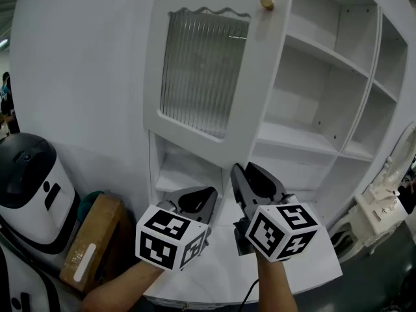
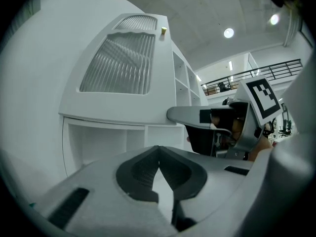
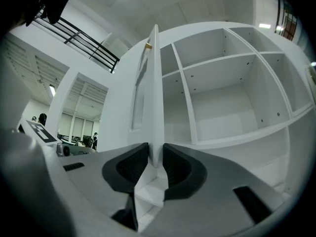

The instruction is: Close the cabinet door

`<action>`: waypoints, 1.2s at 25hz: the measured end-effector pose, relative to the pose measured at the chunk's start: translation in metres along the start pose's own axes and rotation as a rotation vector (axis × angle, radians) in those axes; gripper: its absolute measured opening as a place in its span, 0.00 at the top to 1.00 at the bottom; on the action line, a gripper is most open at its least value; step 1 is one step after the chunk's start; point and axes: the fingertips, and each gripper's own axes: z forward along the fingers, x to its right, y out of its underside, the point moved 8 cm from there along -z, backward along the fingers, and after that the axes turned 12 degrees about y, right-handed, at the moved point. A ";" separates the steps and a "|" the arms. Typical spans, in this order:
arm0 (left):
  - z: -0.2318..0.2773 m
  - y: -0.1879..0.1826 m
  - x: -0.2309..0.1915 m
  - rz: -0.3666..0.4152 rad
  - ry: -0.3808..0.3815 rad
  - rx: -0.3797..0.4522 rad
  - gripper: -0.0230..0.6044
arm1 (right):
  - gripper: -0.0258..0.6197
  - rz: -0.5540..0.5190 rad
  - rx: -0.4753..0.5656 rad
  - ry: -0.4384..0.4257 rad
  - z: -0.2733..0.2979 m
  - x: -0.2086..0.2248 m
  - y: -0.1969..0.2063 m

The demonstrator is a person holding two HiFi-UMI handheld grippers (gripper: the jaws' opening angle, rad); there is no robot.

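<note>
Straddling door edge (image 3: 155, 98), perhaps loosely: right fingers (image 3: 129, 169)

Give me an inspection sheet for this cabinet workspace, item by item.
Surface: white cabinet ledge under the grippers.
Job's things: cabinet door with ribbed pane stands open; brass knob near its top; shelves behind it, nothing seen on them.
Clutter: cardboard box and black-and-white appliance at left.
Grippers: left hand-held gripper shut, empty; right hand-held gripper open, astride the door's free edge near its lower corner.
Cables: dark cable by the right forearm.
Surroundings: ornate white furniture at right; railing and ceiling lamps beyond.
</note>
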 end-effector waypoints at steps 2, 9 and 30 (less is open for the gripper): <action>0.006 -0.004 -0.003 0.006 -0.015 0.007 0.94 | 0.81 0.002 -0.001 -0.008 0.005 0.006 0.000; 0.024 -0.002 -0.006 -0.006 -0.041 -0.001 0.94 | 0.80 0.010 -0.002 -0.046 0.019 0.023 0.001; 0.065 0.002 -0.019 -0.017 -0.066 -0.005 0.94 | 0.78 -0.004 0.007 -0.045 0.056 0.050 0.006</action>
